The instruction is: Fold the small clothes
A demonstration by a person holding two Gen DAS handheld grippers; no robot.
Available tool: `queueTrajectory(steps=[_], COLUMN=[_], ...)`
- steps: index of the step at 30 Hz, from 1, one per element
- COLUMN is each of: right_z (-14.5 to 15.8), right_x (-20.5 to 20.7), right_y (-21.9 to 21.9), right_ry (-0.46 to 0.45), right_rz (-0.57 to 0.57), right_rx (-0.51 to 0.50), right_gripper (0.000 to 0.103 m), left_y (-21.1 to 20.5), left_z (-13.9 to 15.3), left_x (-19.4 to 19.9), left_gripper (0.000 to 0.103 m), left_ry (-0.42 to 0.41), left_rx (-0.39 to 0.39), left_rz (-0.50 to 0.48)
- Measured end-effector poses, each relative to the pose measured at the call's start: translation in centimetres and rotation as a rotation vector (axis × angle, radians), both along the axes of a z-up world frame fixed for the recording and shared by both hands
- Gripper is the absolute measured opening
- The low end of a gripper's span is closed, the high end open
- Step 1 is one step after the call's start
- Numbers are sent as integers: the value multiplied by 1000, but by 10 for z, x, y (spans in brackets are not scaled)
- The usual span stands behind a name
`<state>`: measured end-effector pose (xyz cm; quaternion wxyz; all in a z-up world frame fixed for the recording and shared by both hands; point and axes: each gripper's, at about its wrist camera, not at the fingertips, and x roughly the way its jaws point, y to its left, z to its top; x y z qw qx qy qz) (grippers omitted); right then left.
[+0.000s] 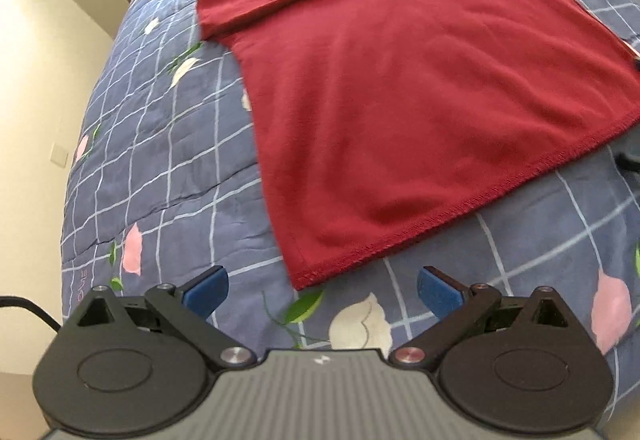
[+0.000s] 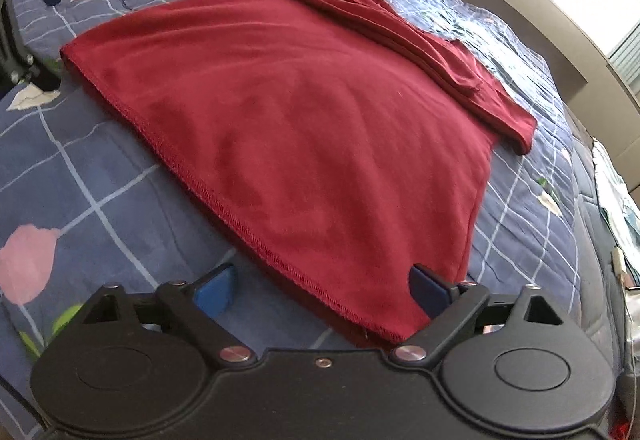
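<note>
Blue grid-and-flower bedspread [image 1: 168,168] fills both frames. One dark red shirt [image 1: 400,100] lies flat mid-frame, sleeves folded in. Two grippers: left gripper [image 1: 322,290] wide, empty; right gripper [image 2: 322,290] wide, straddling hem corner.

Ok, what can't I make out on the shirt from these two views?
- Red shirt collar: left wrist view, cut off by the top edge.
- Hem corner: right wrist view, partly hidden behind the right tool.
- Underside layers: covered by the top fabric in both views.
</note>
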<state>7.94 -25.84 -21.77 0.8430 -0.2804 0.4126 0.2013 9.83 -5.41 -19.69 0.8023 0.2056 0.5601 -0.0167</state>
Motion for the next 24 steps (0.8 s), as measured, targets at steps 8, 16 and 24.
queueTrajectory(steps=[8, 16, 24], right_z=[14, 45, 70], right_x=[15, 48, 71], right_y=[-4, -20, -26], right_ry=[22, 131, 145], right_rz=[-11, -117, -96], right_rx=[139, 365, 419], right_gripper=[31, 14, 10], left_y=[-17, -50, -74], left_z=[-3, -14, -30], left_x=[1, 3, 18], left_gripper=[103, 103, 103], left_ry=[-19, -74, -118], left_rx=[-13, 2, -20], left_rz=[-70, -180, -160])
